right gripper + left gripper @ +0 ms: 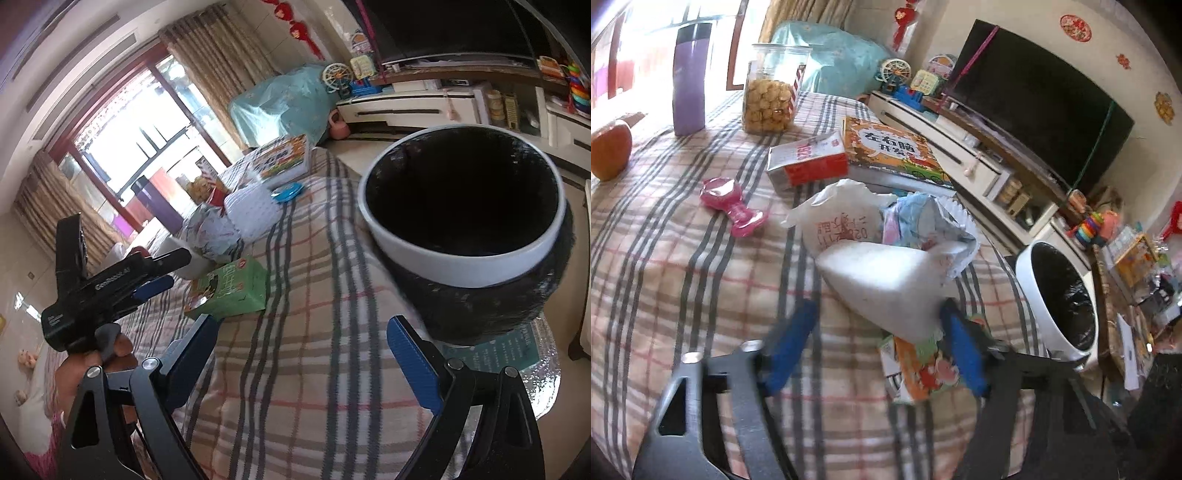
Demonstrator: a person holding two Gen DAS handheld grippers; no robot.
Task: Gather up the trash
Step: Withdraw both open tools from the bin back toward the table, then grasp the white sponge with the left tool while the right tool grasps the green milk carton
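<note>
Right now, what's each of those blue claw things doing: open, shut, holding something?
Left gripper: open, jaws either side of the white foam wrap, pads not pressing it.
Right gripper: open, holding nothing, beside the trash bin.

1 trash bin, 1 book, 2 cartons, 1 jar, 1 tumbler
</note>
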